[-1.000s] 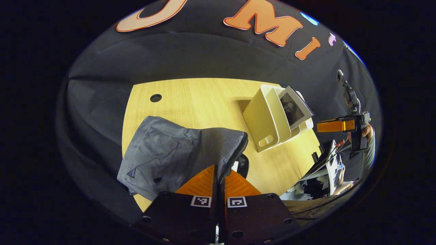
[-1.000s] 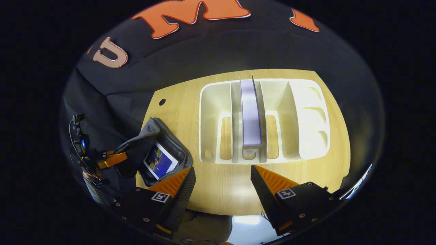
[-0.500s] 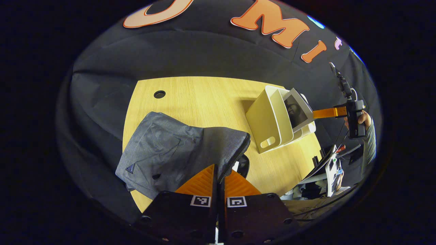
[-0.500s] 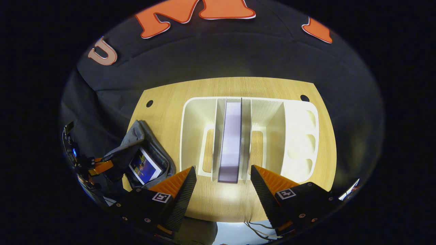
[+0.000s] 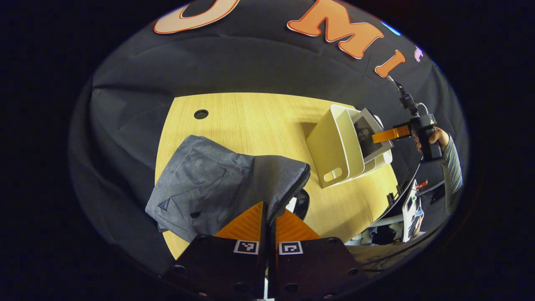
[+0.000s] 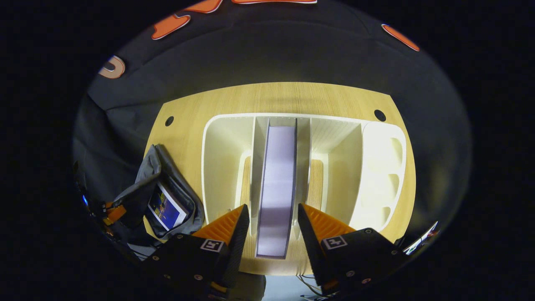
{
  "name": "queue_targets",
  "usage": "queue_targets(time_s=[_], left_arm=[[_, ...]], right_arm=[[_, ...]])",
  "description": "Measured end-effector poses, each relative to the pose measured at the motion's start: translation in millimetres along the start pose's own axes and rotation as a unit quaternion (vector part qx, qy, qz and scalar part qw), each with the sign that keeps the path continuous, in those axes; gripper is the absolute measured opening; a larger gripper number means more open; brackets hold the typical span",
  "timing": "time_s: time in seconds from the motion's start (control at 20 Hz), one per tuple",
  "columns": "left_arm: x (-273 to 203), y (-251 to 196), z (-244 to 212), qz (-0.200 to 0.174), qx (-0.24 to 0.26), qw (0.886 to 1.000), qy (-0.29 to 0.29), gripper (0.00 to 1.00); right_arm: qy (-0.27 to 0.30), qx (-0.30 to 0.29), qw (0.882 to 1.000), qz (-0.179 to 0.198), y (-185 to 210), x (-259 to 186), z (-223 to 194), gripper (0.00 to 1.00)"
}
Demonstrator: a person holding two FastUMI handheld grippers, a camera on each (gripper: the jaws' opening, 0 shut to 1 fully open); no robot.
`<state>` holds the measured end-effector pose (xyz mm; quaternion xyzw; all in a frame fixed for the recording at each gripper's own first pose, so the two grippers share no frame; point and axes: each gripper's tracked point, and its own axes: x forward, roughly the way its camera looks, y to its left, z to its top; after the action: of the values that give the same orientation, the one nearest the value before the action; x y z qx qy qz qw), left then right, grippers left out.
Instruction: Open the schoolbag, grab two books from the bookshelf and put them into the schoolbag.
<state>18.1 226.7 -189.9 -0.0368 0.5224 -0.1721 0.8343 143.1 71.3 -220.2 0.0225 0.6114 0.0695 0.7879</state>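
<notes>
wooden table (image 6: 271,98), ribbed white bookshelf (image 6: 378,167), grey fabric schoolbag (image 5: 209,184)

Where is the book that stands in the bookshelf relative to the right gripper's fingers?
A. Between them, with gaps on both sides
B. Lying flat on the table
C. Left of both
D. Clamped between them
A: in the right gripper view the book stands between the open right gripper, untouched either side.
</notes>
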Motion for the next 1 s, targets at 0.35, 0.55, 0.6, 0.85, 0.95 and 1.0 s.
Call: queue_targets(time_s=[0.35,0.55,0.6,0.85,0.95,1.0], left_arm=[[-2,0,-2,0.013,-0.007,1.0,0.001,0.04],[0,-3,-1,0.012,-0.006,1.0,0.0,0.04],[1,-4,-1,0.007,-0.002,1.0,0.0,0.04],[3,-5,-4,-0.017,0.009,1.0,0.003,0.04],[2,-4,-6,-0.028,0.02,0.999,0.006,0.04],[2,-5,-6,-0.034,0.023,0.999,0.008,0.04]], right_arm=[[0.017,0.027,0.999,-0.01,-4,8,5,0.36],[0.013,0.033,0.999,-0.015,-2,-2,0,0.33],[0.007,0.037,0.999,-0.016,-2,-6,0,0.33],[-0.019,0.06,0.997,-0.033,0,-37,-19,0.33],[-0.025,0.076,0.996,-0.036,1,-48,-30,0.32],[-0.026,0.084,0.995,-0.036,3,-49,-38,0.33]])
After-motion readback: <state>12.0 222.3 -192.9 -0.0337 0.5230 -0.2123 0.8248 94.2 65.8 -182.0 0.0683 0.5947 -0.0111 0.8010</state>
